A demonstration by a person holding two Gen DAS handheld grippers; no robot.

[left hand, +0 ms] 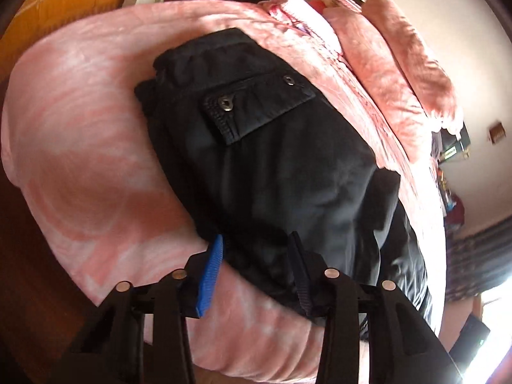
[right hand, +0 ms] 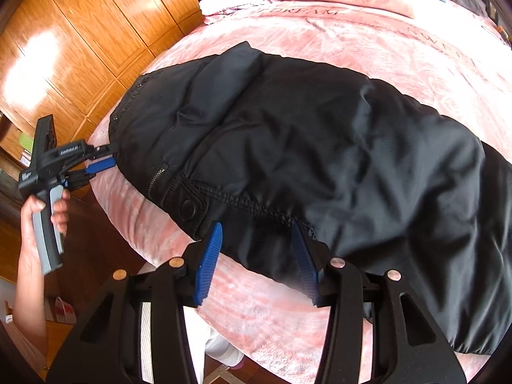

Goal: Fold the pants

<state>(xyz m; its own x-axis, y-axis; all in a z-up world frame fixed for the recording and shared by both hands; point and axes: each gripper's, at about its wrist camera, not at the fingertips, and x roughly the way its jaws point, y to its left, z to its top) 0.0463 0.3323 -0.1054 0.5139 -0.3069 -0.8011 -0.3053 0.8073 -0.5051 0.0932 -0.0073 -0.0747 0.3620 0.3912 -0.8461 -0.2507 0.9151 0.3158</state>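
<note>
Left gripper (left hand: 256,249): you are holding it wide open, pants (left hand: 272,160) edge lying between fingers.
Right gripper (right hand: 257,240): you are holding it wide open at the waistband edge.
Room: pink bedspread (right hand: 272,313) lying bare below both.

Bed (right hand: 368,48) covered with pink mottled bedspread; pink pillows (left hand: 400,64) at the head, a folded white cloth (right hand: 224,3) beside them. Orange-brown panelled wooden wardrobe (right hand: 80,32) stood just beside the bed. Dark wood floor (right hand: 96,240). White wall (left hand: 480,80). Strong daylight glared at lower right (left hand: 492,320).
</note>
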